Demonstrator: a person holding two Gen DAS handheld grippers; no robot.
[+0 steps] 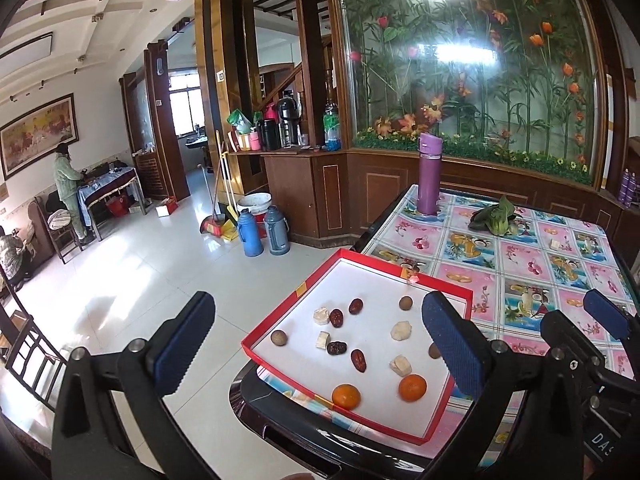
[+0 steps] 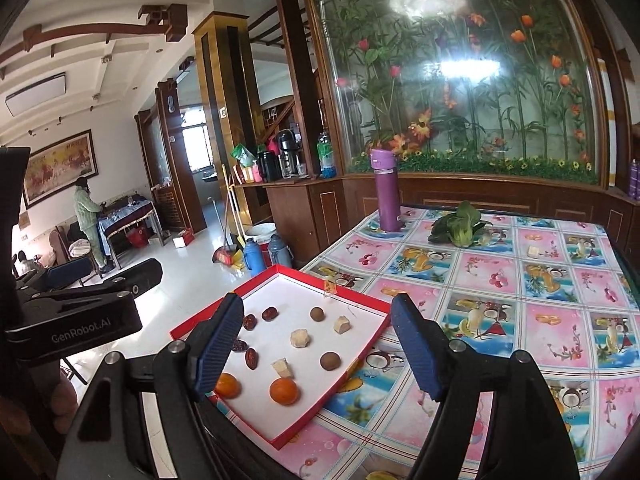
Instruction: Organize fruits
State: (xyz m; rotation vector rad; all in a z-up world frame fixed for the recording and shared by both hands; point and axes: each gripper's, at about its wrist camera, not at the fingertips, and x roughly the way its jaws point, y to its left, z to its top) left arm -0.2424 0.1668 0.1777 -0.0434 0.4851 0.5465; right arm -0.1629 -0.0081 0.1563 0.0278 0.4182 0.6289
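A shallow red tray (image 1: 272, 318) (image 2: 360, 295) with a white floor lies on the near left corner of the table (image 1: 532, 264). Scattered in it are two oranges (image 1: 346, 396) (image 1: 412, 387), red dates (image 1: 359, 360), brown longans (image 1: 277, 337) and pale white chunks (image 1: 401, 330). My left gripper (image 1: 320, 344) hovers open over the tray's near side, holding nothing. My right gripper (image 2: 318, 346) is open and empty too, above the oranges (image 2: 284, 391) and dates (image 2: 251, 358). Its left finger hides part of one orange (image 2: 228, 385).
A purple flask (image 1: 429, 176) (image 2: 386, 192) stands at the table's far left, with a bok choy (image 1: 496, 216) (image 2: 460, 226) and a small pale chunk (image 2: 533, 251) beyond. The tray overhangs the table edge above tiled floor. Thermos jugs (image 1: 250, 232) stand on the floor; a person (image 1: 68, 188) stands far left.
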